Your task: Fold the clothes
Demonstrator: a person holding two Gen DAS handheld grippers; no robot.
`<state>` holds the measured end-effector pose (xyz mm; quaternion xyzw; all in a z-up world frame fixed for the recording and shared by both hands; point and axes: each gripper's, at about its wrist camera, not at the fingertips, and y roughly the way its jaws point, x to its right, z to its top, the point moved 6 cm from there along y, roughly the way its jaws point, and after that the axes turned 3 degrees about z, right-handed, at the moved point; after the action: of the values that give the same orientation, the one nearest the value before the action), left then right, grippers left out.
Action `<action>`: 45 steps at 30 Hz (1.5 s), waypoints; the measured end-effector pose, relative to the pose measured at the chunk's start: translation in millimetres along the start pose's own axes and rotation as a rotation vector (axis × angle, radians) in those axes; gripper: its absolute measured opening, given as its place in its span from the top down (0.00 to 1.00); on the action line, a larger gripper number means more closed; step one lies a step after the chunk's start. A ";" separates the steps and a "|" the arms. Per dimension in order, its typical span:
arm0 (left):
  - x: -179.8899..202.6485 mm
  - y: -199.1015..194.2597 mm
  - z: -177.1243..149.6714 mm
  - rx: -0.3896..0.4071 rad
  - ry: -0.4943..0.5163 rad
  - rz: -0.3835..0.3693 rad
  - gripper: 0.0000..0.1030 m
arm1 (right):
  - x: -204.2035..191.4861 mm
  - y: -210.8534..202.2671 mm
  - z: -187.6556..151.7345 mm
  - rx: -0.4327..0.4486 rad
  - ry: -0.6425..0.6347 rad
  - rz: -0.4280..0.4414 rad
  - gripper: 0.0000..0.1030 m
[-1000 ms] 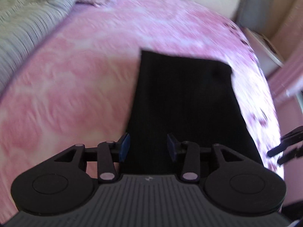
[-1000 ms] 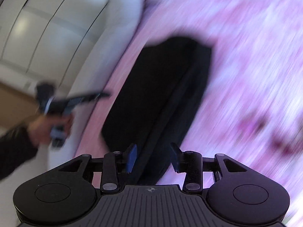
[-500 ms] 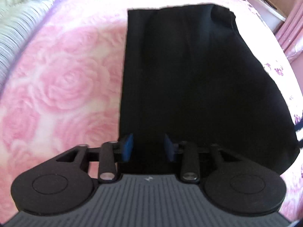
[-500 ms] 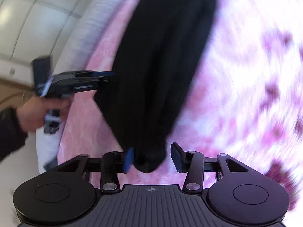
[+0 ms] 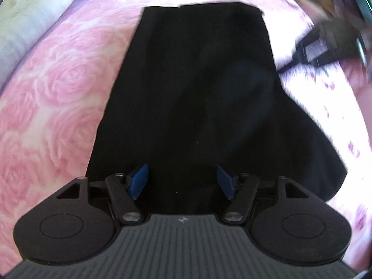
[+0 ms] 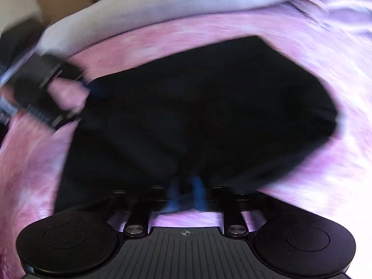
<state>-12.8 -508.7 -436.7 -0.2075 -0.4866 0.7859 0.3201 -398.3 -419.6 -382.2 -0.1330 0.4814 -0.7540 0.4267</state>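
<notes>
Garment (image 5: 197, 88), black and already doubled lengthwise, lies flat on the pink bed (image 5: 53, 88), its near hem under both tools. Half a second ago the right tool (image 6: 186, 195) stood wide beside a hanging corner; now its blue pads have drawn close together at that edge, apparently pinching cloth, though blur keeps that from being certain. The left tool (image 5: 182, 181) has spread wider than before and hovers over the hem with nothing between its pads. By this reading, one corner is caught and the other awaits a grip before the next fold.
</notes>
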 end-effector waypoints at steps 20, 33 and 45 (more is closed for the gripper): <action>3.3 15.1 15.5 -0.026 0.072 0.021 0.35 | 94.7 -28.8 19.7 0.173 0.359 -0.213 0.57; -27.2 -55.7 -11.5 0.097 0.221 0.148 0.34 | -85.1 -67.1 -14.5 0.180 0.209 -0.102 0.47; -21.4 -123.5 -71.7 0.131 0.107 0.219 0.28 | -249.1 95.3 -44.5 -0.212 -0.784 -0.427 0.45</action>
<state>85.3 -438.8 -357.0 -0.2794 -0.3909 0.8342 0.2708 -226.8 -216.7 -432.1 -0.5476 0.3197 -0.6644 0.3957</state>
